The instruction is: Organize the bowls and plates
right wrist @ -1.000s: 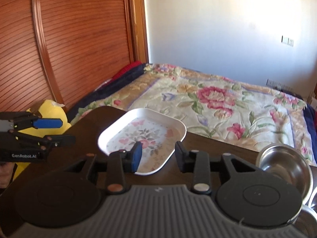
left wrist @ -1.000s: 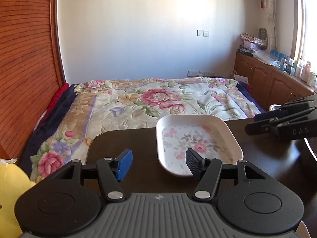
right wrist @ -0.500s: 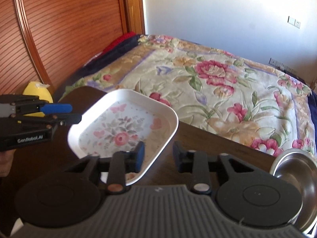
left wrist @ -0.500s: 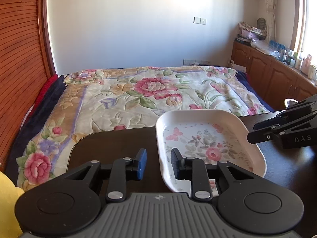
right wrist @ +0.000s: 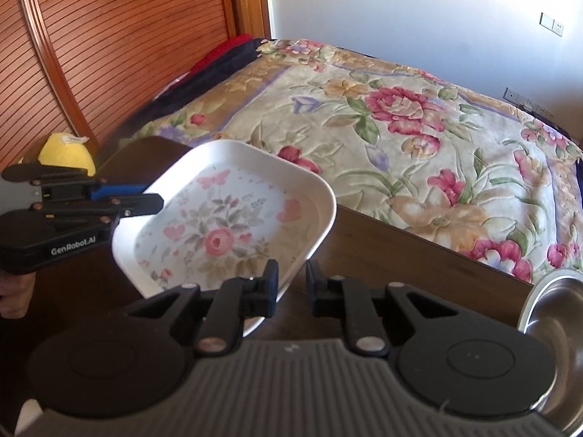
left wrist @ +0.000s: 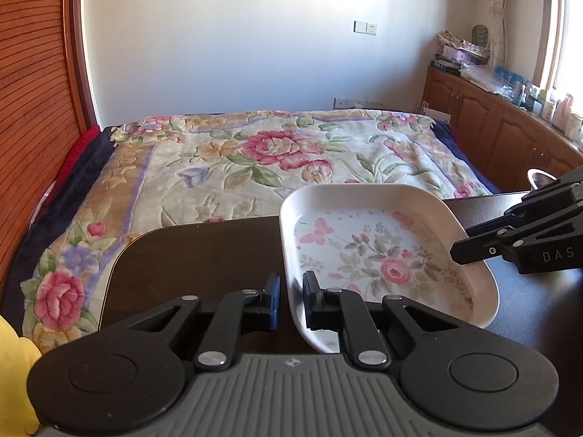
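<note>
Since the earlier frames both tools have drawn in on the floral plate [left wrist: 379,255], which now sits tilted with its right edge raised off the dark surface [left wrist: 204,251], where before it lay flat between them. The left tool [left wrist: 289,300] is clamped on the plate's left rim, its blue pad outside the rim and the black one inside. The right tool [right wrist: 292,291] has the opposite rim between its fingers [right wrist: 271,284], and its jaws are closing; whether both pads press on the rim cannot be told, since a gap shows beside the right finger. In the right wrist view the left tool [right wrist: 153,198] meets the plate at the far rim, with part of a hand [right wrist: 14,291] behind it. In the left wrist view the right tool [left wrist: 461,251] reaches the plate's right edge. A steel bowl [right wrist: 554,313] stands on the surface well to the right of the plate. Beyond the surface lies a bed with a flowered blanket [left wrist: 277,156], and a yellow plush object [right wrist: 67,149] sits by the wooden slatted wall [right wrist: 91,43].
</note>
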Tool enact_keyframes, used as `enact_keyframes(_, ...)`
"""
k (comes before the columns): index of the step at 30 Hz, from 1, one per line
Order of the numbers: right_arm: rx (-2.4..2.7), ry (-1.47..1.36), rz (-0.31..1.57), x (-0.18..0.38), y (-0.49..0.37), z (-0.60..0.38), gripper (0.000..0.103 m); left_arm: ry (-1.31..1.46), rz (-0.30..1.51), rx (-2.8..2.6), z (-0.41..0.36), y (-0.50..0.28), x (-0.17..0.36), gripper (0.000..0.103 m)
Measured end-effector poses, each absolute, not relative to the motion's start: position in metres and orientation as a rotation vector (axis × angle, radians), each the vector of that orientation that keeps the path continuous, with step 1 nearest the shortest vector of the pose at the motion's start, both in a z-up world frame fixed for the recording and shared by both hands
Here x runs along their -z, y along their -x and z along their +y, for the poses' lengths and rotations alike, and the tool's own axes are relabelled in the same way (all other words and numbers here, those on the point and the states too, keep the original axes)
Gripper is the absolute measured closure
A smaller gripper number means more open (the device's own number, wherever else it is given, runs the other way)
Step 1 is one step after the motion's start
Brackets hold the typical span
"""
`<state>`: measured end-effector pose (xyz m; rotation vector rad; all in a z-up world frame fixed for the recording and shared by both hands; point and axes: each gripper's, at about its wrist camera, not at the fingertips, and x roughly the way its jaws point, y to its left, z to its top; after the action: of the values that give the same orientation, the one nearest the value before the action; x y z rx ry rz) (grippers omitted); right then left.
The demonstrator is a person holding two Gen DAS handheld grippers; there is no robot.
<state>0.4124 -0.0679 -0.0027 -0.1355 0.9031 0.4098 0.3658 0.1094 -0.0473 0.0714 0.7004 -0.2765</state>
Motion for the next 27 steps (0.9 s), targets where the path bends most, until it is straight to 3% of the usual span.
enact_keyframes(27, -0.427, 0.099, 0.906, 0.005, -0.407, -0.068, 0.089, -0.105, 0.725, 0.272, 0.107, -0.341, 0.036, 0.091)
